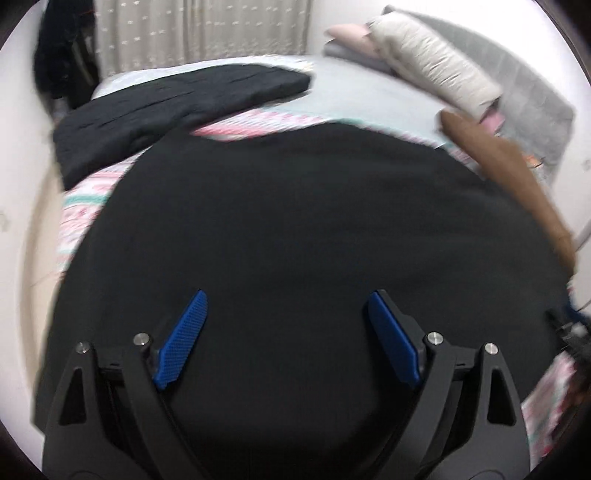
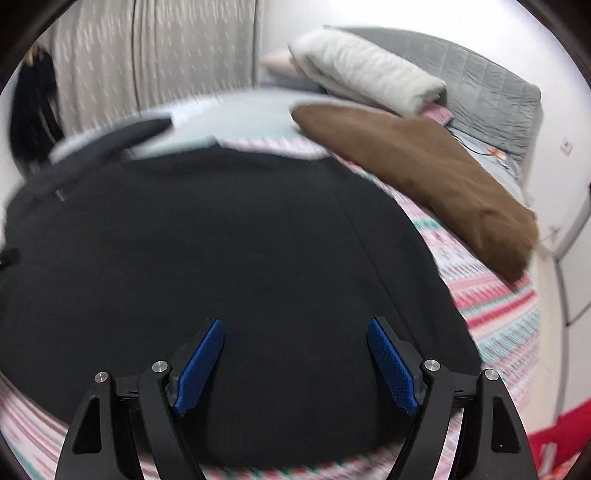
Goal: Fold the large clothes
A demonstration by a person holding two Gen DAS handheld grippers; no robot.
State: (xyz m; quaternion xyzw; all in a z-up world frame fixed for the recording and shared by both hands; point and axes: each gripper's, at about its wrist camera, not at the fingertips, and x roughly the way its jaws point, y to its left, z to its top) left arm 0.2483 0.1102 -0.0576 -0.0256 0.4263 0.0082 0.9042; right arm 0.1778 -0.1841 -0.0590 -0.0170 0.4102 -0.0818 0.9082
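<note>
A large black garment [image 1: 295,229] lies spread flat on the bed and fills most of both views; in the right wrist view the garment [image 2: 229,251] shows a seam running down its right side. My left gripper [image 1: 288,299] is open and empty, hovering over the garment. My right gripper [image 2: 295,326] is open and empty, over the garment's near right part. The right gripper's edge shows at the far right of the left wrist view [image 1: 570,332].
A striped pink and teal bedspread [image 2: 498,314] covers the bed. A folded black garment [image 1: 173,107] lies at the back left. A brown garment [image 2: 424,173] lies at the right. A white folded blanket [image 2: 369,74] and grey headboard [image 2: 491,92] are behind. Curtains [image 1: 199,33] hang at the back.
</note>
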